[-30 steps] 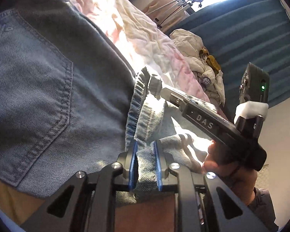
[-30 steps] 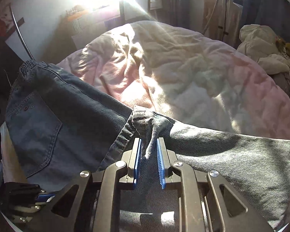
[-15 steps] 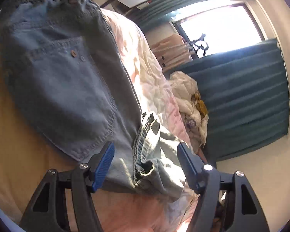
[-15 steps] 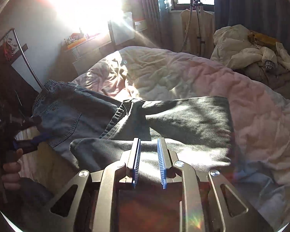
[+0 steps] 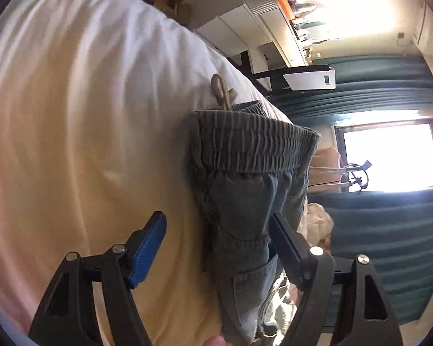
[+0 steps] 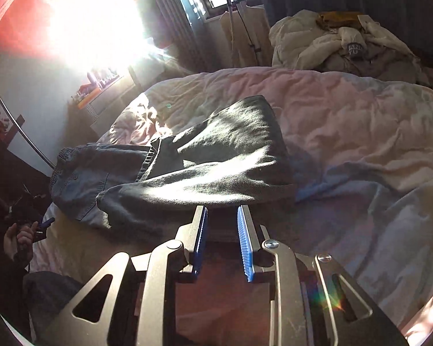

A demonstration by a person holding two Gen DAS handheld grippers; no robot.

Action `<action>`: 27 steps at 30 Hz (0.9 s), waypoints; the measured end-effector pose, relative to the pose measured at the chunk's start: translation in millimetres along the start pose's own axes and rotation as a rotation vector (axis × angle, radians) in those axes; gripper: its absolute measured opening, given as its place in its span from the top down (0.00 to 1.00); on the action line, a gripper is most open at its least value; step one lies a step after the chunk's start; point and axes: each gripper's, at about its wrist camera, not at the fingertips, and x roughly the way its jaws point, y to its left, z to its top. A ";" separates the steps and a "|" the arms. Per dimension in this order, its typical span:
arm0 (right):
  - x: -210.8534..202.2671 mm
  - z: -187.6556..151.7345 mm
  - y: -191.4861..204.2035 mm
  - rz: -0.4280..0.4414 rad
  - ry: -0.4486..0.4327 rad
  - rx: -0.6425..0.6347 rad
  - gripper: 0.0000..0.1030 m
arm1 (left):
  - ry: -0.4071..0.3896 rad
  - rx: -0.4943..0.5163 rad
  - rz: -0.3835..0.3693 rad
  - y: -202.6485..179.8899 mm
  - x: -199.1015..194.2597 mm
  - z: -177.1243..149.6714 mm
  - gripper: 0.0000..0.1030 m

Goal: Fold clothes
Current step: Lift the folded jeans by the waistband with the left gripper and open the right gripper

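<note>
The right gripper is seen with fingers parted and empty; just ahead the jeans lie on the bed, legs doubled over, long axis running left toward the waistband. The left gripper is spread wide around the waistband end, seemingly without contact, though glare and tilt obscure this. The left hand is nearer that end.
</note>
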 end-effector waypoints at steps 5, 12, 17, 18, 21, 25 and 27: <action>11.6 0.1 -3.8 -0.009 0.018 0.022 0.79 | -0.008 -0.045 -0.046 15.1 23.7 24.5 0.27; 34.7 -3.3 -10.2 0.002 0.078 0.075 0.79 | -0.001 -0.081 -0.100 20.3 59.0 45.6 0.27; 49.6 -2.3 -11.5 0.000 0.107 0.087 0.79 | -0.006 -0.025 -0.067 7.5 71.8 52.9 0.38; 51.3 -1.3 -12.2 -0.003 0.107 0.090 0.79 | -0.010 0.005 -0.046 2.6 71.8 53.6 0.44; 52.5 1.9 -14.4 -0.006 0.100 0.103 0.79 | -0.064 0.166 0.015 -29.6 59.0 48.5 0.61; 41.8 4.6 -19.2 -0.039 0.053 0.121 0.79 | -0.155 0.389 -0.005 -92.2 32.4 31.4 0.67; 32.9 5.2 -27.2 -0.053 0.023 0.155 0.79 | -0.189 0.470 -0.027 -129.1 20.1 18.4 0.67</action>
